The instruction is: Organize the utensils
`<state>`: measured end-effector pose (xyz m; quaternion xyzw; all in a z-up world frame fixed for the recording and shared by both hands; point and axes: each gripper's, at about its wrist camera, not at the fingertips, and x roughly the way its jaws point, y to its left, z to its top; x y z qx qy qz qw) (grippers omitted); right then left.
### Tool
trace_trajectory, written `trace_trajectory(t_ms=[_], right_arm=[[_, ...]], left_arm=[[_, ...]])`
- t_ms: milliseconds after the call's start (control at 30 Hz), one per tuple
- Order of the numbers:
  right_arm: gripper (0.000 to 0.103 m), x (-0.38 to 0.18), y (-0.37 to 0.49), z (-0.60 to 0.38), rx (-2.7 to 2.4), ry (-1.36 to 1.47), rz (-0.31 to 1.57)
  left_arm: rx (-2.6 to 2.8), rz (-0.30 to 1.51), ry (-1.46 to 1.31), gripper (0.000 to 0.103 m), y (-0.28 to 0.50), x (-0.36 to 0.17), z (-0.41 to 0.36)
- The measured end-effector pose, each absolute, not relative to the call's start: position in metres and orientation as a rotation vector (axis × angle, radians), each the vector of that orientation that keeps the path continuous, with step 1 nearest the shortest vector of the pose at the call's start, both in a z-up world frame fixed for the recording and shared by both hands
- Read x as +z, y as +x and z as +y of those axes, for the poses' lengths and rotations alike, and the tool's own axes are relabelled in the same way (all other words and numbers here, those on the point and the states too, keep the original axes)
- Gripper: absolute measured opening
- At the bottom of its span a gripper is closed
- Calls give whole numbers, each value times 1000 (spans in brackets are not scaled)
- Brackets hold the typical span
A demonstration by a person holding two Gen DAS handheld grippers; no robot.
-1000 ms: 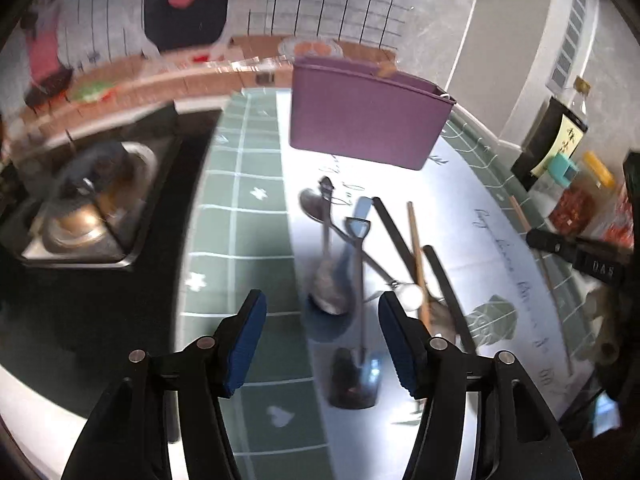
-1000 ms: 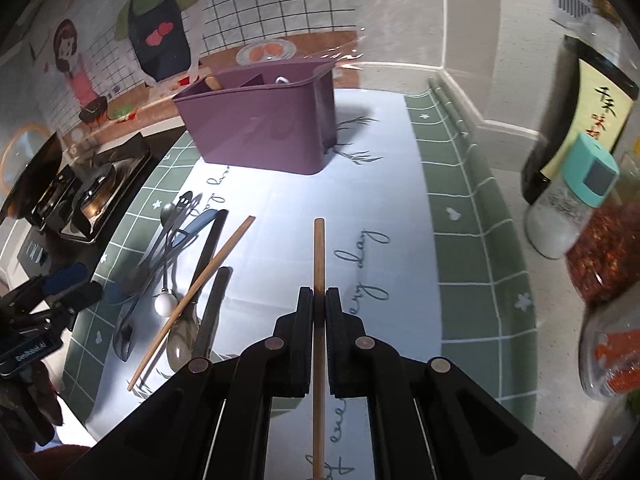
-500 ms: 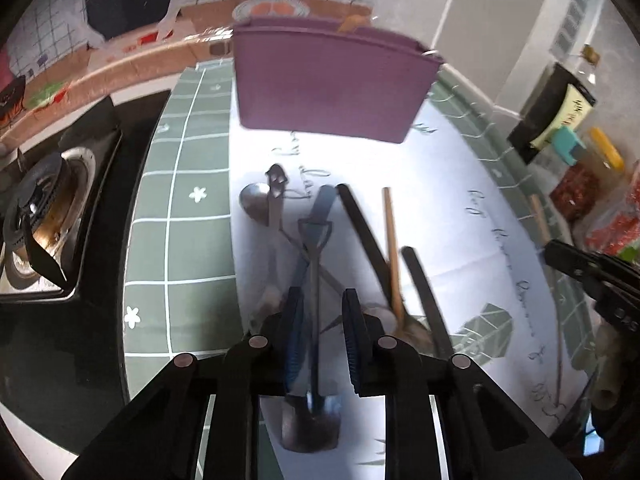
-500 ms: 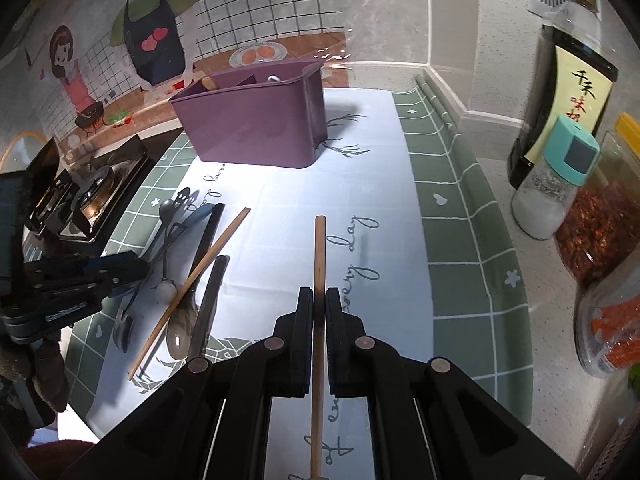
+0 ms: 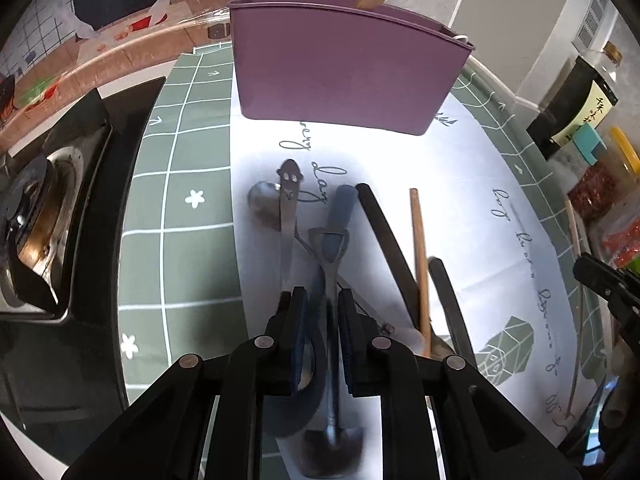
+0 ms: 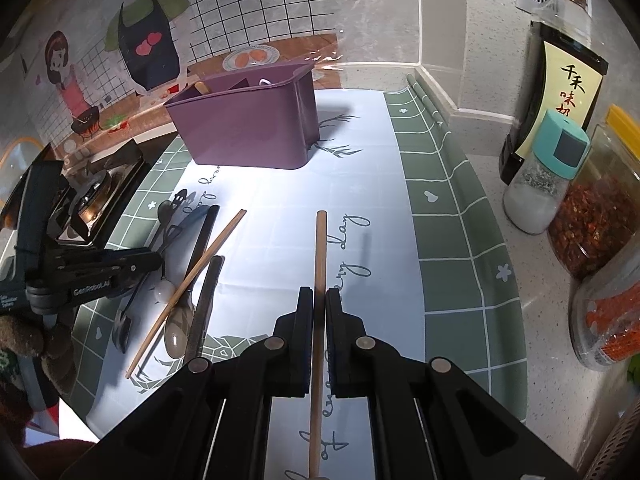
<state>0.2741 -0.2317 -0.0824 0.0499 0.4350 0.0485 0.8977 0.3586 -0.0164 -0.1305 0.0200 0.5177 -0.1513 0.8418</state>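
Note:
A purple utensil caddy [image 5: 344,68] stands at the far end of the mat and also shows in the right wrist view [image 6: 248,124]. My left gripper [image 5: 323,304] is shut on the shaft of a shovel-shaped metal spoon [image 5: 330,256], with a blue spoon [image 5: 340,208] under it. A round metal spoon [image 5: 264,208], black chopsticks [image 5: 384,236] and a wooden chopstick [image 5: 418,248] lie alongside. My right gripper [image 6: 316,300] is shut on another wooden chopstick [image 6: 320,248], held above the mat.
A gas stove [image 5: 36,216] is left of the mat. A soy sauce bottle [image 6: 560,80], a salt shaker [image 6: 544,176] and jars of red spice [image 6: 600,220] stand along the right. The tiled wall is behind the caddy.
My left gripper went from wide open to shut on the shovel-shaped spoon's shaft and moved forward over the utensil pile. My right gripper kept holding its chopstick, drifting slightly.

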Motion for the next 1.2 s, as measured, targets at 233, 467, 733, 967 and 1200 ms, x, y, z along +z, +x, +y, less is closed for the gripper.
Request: trace_trajectory(t_ms=[233, 467, 733, 967, 1200], right_arm=[[6, -74, 275, -227, 107, 95, 888], [6, -66, 279, -225, 150, 96, 865], [10, -90, 284, -238, 118, 45, 944], [11, -107, 298, -251, 95, 134, 987], [11, -119, 315, -243, 102, 109, 1009]], left_arm=[[-339, 1055, -26, 6, 351, -113, -6], [-345, 958, -87, 5, 330, -80, 7], [-343, 899, -151, 4, 316, -55, 23], [-330, 897, -181, 4, 309, -55, 32], [-325, 894, -180, 4, 305, -55, 35]])
